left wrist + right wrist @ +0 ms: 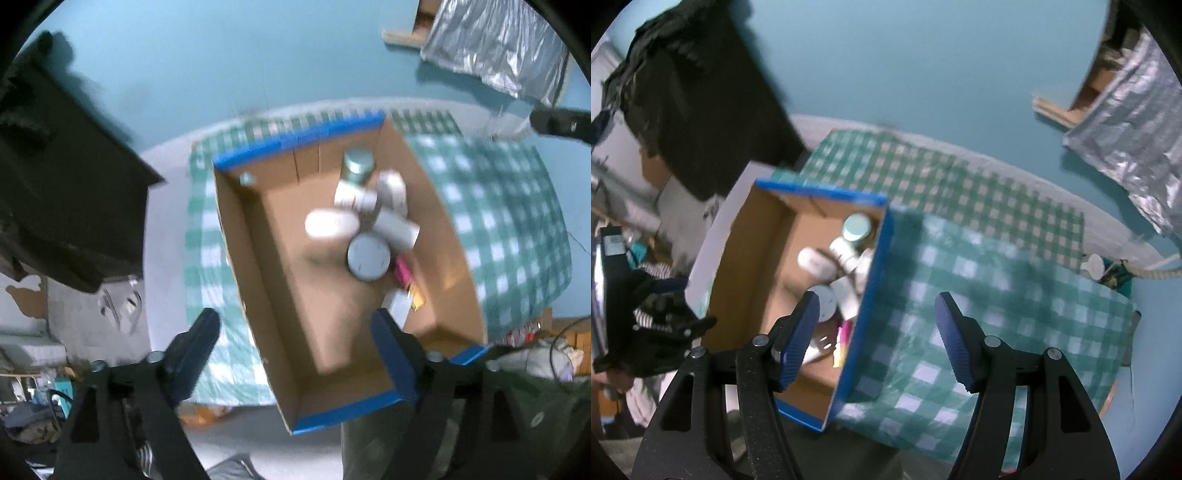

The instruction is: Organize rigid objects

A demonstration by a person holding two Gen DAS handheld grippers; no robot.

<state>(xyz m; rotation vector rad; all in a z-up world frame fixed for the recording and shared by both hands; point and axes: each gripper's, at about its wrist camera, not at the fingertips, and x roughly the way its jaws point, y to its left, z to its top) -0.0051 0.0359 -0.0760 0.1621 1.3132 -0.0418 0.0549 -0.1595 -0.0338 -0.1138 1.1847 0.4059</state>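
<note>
Left gripper (299, 343): spread wide, holding nothing.
Right gripper (875, 339): spread apart, holding nothing.
Left view only: box (258, 258) bottom, all the white bottles (332, 223).
Right view only: most of the checked cloth (979, 295).

A green-and-white checked cloth (979, 295) lies spread over a pale round surface (162, 236), whose bare edge shows beside the cloth. The floor (221, 55) all around is plain blue. At one side of the surface hangs a dark, bulky black fabric (701, 103), blurred at its edges. Well apart from the cloth, on the floor, sits a crinkled silvery foil sheet (495, 40) draped over a brown cardboard piece (1097, 88). Near the far rim of the surface a thick pale rope (1156, 272) lies beside a small white round thing (1094, 266).
</note>
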